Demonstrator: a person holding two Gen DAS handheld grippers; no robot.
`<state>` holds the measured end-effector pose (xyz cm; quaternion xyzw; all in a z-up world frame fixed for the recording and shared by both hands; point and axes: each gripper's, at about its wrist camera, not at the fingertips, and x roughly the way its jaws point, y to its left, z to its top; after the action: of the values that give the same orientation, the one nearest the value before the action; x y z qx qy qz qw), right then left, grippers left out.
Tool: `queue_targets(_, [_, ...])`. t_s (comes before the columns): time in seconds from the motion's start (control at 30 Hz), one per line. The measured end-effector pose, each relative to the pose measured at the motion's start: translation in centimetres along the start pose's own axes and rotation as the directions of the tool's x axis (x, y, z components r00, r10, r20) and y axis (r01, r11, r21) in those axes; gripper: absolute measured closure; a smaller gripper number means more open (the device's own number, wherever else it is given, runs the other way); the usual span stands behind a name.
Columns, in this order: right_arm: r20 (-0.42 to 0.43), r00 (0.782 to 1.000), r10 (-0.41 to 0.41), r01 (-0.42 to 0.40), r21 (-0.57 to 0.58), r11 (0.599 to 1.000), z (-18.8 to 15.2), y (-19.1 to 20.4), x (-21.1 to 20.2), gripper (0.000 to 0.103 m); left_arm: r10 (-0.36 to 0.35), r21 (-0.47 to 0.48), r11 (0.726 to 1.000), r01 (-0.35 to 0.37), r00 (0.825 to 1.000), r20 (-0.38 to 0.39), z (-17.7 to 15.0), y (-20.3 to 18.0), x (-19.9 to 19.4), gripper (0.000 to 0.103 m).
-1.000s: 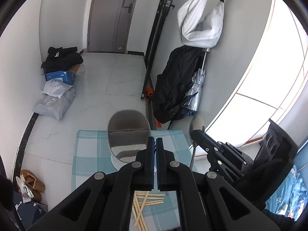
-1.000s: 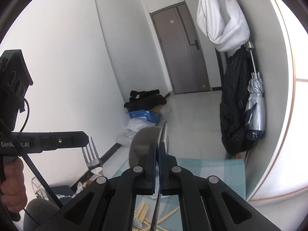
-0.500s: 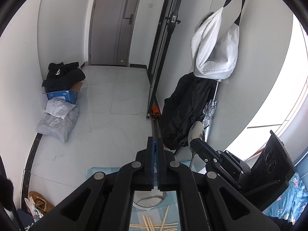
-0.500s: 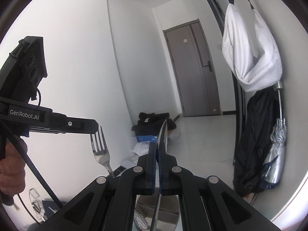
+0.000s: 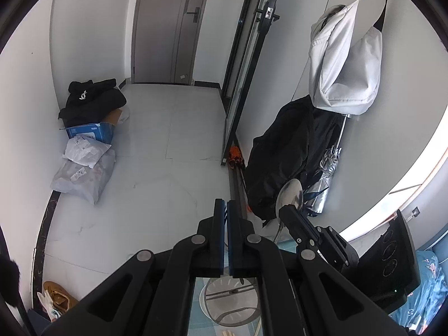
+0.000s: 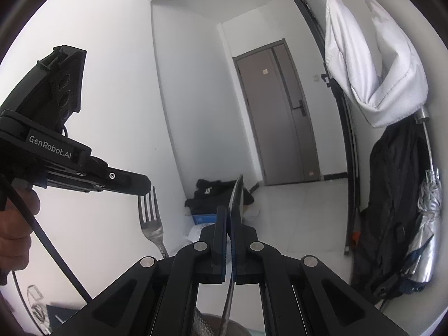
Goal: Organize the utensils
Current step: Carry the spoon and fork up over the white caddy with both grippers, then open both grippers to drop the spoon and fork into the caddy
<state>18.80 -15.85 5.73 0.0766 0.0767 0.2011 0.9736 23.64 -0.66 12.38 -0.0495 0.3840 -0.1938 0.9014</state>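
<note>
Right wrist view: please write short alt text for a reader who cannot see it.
The right gripper is shut on a spoon seen edge-on, while the left gripper beside it holds a fork, tines up. Behind: white walls, a grey door.

We can read one brand only: "GenRobot.AI", in white letters on the black side of the left claw (image 6: 145, 189), seen from the right wrist. The blue box (image 5: 91, 133) on the floor and the white parcels (image 5: 84, 151) beside it carry print too small for us to read.
</note>
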Motion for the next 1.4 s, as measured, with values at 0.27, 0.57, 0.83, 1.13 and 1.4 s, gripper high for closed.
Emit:
queue_targets(0.27, [0.003,1.0,-0.025,0.025,-0.055,0.998,-2.3,0.6,1.1,0.101,0.007,0.025,1.0,-0.006,1.0,-0.02,-0.6,0.5,1.8,0.103])
queue_targets(0.57, [-0.001,0.999,-0.033,0.033,-0.166,0.986,-3.8,1.6,0.8,0.101,-0.004,0.046,0.999,0.005,1.0,-0.024,-1.7,0.6,2.4,0.103])
queue_targets(0.83, [-0.036,0.999,-0.002,-0.006,-0.231,0.973,-4.9,1.8,0.1,0.101,-0.016,0.024,1.0,0.017,0.999,-0.044,-2.5,0.7,3.6,0.103])
queue_targets(1.13, [-0.109,0.994,0.028,-0.057,-0.274,0.96,-5.6,2.2,-1.0,0.101,-0.01,0.014,1.0,0.011,0.997,-0.081,-3.5,0.4,4.1,0.103])
queue_targets(1.4, [-0.178,0.984,0.013,-0.064,-0.285,0.956,-6.2,2.6,-1.5,0.101,-0.036,-0.003,0.999,0.035,0.995,-0.091,-4.1,0.1,4.0,0.102])
